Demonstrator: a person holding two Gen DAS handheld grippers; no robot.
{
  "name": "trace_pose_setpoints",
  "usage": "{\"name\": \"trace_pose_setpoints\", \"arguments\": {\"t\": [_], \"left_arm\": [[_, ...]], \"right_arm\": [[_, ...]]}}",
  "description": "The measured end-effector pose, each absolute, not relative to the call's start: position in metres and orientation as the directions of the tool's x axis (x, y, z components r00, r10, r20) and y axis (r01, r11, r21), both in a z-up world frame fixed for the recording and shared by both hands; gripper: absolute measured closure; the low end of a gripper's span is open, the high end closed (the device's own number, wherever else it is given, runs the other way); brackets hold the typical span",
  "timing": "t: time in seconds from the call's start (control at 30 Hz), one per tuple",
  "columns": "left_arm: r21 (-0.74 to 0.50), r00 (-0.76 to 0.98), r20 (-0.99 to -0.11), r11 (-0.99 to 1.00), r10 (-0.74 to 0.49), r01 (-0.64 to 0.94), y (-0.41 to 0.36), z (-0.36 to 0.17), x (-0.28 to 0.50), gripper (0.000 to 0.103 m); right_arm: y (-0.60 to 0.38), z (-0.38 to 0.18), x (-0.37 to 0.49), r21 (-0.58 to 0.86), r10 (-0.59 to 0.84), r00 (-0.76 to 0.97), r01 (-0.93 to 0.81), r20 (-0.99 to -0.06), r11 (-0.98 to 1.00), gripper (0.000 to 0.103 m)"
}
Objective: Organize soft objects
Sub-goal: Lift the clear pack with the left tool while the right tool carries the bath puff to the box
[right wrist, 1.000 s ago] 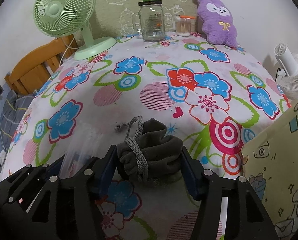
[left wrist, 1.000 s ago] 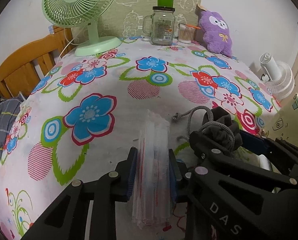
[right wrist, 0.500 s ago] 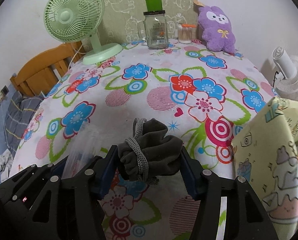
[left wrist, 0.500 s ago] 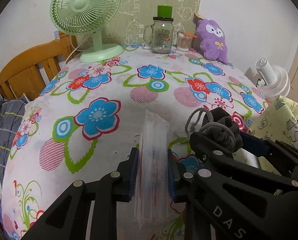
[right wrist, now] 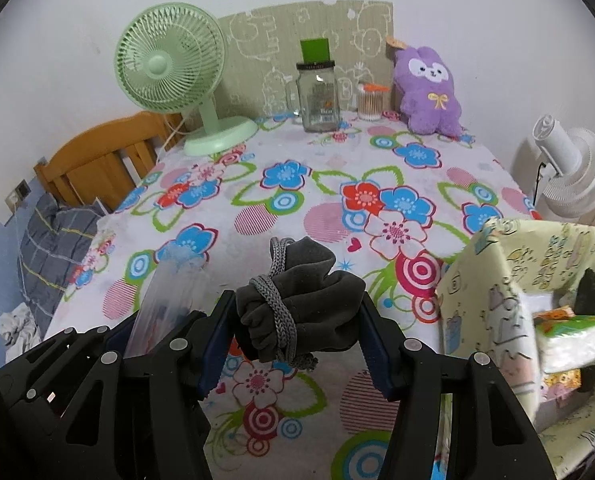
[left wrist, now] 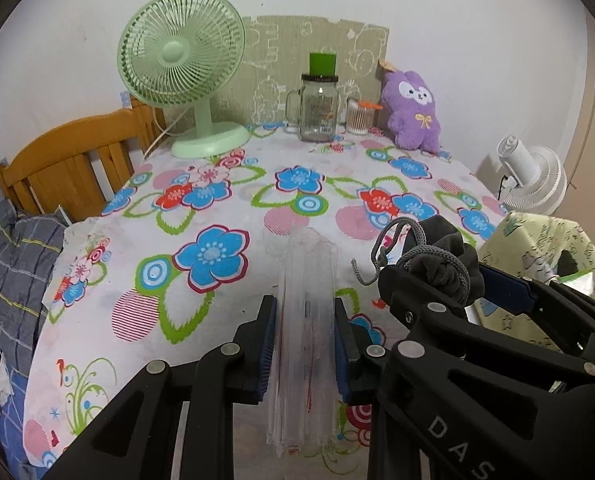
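the left tongs (left wrist: 305,344) are clamped on a clear plastic pack (left wrist: 306,320), standing on edge between the blue pads and held above the flowered counter (left wrist: 217,208). just to their right, the right tongs (right wrist: 297,336) grip a grey pouch (right wrist: 305,300) bunched up and tied with a grey cord (right wrist: 275,304); it too hangs clear of the counter. the two pairs of tongs are side by side, the pouch showing at the right in the left wrist view and the pack at the left in the right wrist view. to the right, off the counter's edge, stands a yellow printed box (right wrist: 497,292) with packets inside. at the far end of the counter are a green fan (left wrist: 181,68), a glass jar (left wrist: 317,108) with a green block on its lid, a small tub of swabs (left wrist: 357,118) and a purple plush (left wrist: 413,112). a white fan (left wrist: 533,176) is beyond the right edge, a wooden bed frame (left wrist: 65,164) to the left.
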State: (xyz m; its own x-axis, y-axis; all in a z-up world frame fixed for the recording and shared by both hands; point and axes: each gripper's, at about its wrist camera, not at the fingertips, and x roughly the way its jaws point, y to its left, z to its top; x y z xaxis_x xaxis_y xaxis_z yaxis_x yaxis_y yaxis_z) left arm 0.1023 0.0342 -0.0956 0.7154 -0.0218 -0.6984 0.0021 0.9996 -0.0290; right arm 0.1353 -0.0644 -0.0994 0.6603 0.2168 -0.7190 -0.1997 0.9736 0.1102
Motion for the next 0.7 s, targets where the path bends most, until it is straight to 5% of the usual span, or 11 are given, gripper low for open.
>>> {"name": "trace_pose_setpoints", "arguments": {"t": [0.7], "left_arm": [[-0.027,0.790,-0.611,0.999,-0.046,0.036,0.019,-0.039,0.064,0.078]], "right_arm": [[-0.079,-0.035,0.089,0.085,0.215,0.741,-0.209,-0.636,0.974,0.041]]}}
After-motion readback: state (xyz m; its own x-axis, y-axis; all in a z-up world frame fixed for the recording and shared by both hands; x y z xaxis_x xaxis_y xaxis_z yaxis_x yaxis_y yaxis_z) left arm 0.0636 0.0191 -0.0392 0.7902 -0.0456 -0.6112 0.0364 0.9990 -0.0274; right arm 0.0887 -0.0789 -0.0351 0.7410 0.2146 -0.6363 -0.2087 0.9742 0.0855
